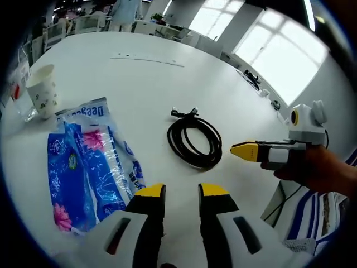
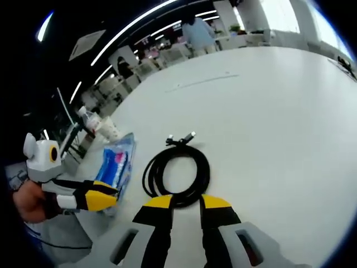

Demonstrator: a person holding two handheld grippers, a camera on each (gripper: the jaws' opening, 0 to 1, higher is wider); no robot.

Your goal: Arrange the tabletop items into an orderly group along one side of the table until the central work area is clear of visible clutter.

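Observation:
A coiled black cable (image 1: 213, 146) lies on the white table (image 1: 139, 84), a short way ahead of my left gripper (image 1: 182, 192), which is open with nothing in it. A blue flowered tissue pack (image 1: 89, 162) lies left of the left jaw. My right gripper (image 1: 245, 151) comes in from the right, a hand holding it, its tip just right of the coil. In the right gripper view the black cable (image 2: 149, 174) has its near edge at the tips of my right gripper (image 2: 187, 202), whose jaws stand apart. The left gripper (image 2: 105, 196) hovers beside the blue pack (image 2: 117, 162).
A paper cup (image 1: 43, 89) and a clear container (image 1: 21, 97) stand at the table's left edge beyond the pack; the paper cup (image 2: 111, 131) also stands past the pack from the right. A thin pale strip (image 1: 148, 58) lies far across the table. Chairs and other tables stand behind.

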